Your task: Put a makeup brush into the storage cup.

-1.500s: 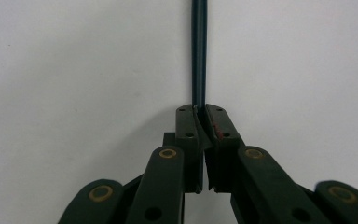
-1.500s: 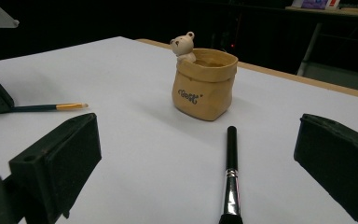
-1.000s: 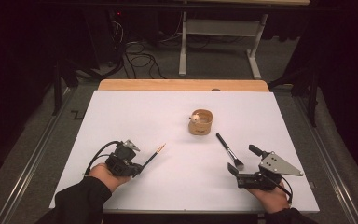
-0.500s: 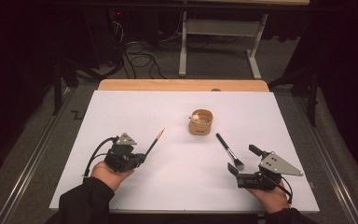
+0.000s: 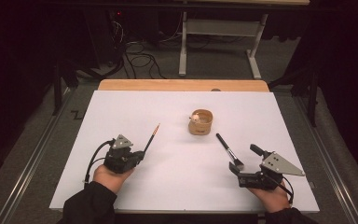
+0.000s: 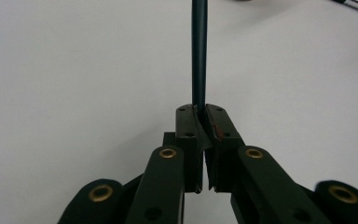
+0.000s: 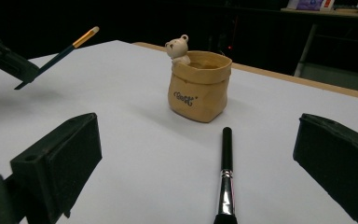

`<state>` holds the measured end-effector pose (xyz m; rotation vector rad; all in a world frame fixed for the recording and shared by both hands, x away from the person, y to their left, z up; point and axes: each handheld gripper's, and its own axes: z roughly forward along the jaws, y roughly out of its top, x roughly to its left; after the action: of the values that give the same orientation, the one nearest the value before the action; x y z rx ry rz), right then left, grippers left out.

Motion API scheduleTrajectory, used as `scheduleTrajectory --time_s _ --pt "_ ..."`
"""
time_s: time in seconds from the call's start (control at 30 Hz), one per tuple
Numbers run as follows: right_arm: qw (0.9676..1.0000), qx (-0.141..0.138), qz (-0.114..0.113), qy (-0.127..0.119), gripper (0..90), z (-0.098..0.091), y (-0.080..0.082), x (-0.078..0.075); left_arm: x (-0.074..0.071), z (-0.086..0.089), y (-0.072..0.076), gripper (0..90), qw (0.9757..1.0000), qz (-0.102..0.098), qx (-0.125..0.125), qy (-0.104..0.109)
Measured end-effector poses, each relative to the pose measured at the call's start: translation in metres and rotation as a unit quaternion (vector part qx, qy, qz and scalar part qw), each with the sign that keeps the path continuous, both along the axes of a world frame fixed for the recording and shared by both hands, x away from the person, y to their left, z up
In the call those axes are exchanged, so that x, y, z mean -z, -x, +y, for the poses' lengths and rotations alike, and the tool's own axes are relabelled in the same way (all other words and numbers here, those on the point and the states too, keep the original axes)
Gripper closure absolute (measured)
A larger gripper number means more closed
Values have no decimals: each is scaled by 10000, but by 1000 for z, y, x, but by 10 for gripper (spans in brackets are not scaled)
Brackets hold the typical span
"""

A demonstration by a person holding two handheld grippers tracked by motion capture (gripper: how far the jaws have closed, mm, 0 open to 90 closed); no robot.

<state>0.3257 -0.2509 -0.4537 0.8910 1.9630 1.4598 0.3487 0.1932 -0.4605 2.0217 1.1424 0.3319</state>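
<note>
While the left tool clamps the dark handle of a thin makeup brush — its gold-banded tip raised off the white tabletop, well left of the tan bear pot — the right tool rests with jaws spread wide. Between those jaws, just in front of the pot, lies a black brush, untouched.

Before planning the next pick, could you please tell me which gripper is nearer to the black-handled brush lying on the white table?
Right. The right gripper, jaws open, sits just behind the black-handled brush; the left gripper, shut on a thin dark brush, is far across the table.
</note>
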Motion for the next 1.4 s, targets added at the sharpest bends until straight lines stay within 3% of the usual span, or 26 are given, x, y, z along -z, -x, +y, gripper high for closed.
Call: scheduleTrajectory --time_s 0.07,0.17,0.4,0.67,1.17,1.4 --pt "10000 11 -7 17 15 -1 -1 1 4 2 1 849 9999 -50 -32 83" --pt "10000 40 21 13 15 -1 -2 2 -4 8 3 849 9990 -239 -104 371" --pt "10000 74 30 57 15 0 -3 3 -6 23 9 848 9963 -557 -170 629" --pt "10000 46 14 77 15 2 -1 2 -9 26 13 849 9929 -841 -92 840" --pt "9999 10 -53 114 15 3 0 1 -18 28 27 848 9797 -1583 -98 1224" --pt "9999 -17 -69 122 15 3 0 1 -22 25 32 848 9736 -1844 125 1341"
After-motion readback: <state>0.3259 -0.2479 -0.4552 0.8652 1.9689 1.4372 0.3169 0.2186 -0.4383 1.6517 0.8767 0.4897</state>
